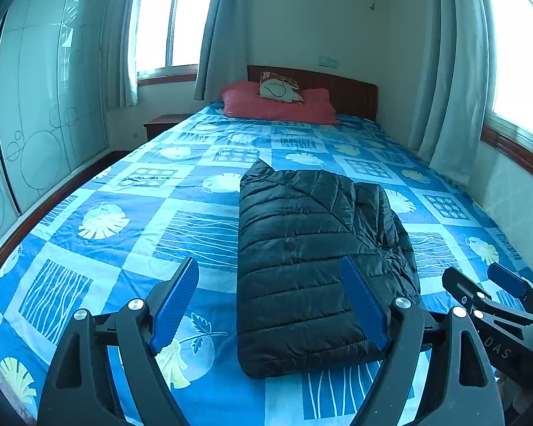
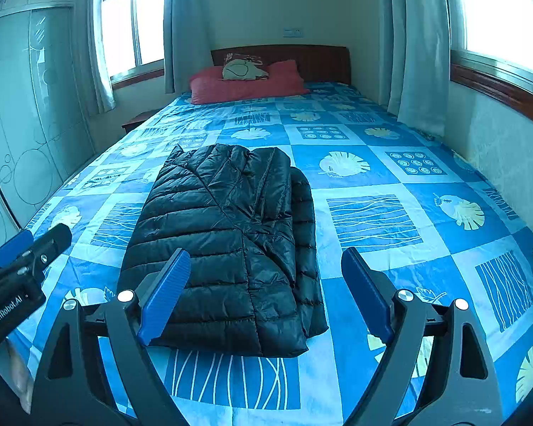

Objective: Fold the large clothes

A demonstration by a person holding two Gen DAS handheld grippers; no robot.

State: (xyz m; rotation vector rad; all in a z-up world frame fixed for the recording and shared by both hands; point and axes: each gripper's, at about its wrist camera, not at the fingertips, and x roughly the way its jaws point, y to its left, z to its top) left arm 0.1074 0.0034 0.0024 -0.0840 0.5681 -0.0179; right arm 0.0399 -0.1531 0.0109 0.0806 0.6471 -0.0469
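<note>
A black quilted puffer jacket (image 1: pixel 302 248) lies folded into a long rectangle on the blue patterned bed cover (image 1: pixel 124 230); it also shows in the right wrist view (image 2: pixel 227 241). My left gripper (image 1: pixel 270 305) is open and empty, held just above the jacket's near left edge. My right gripper (image 2: pixel 266 294) is open and empty, held above the jacket's near right edge. The right gripper shows at the right of the left wrist view (image 1: pixel 494 291), and the left gripper at the left of the right wrist view (image 2: pixel 28 248).
A red pillow (image 1: pixel 277 104) with a small cushion (image 1: pixel 279 88) lies at the wooden headboard (image 1: pixel 337 88). A glass-door wardrobe (image 1: pixel 42 106) stands on the left, a nightstand (image 1: pixel 160 122) beside the bed, and curtains (image 1: pixel 455 88) and a wall on the right.
</note>
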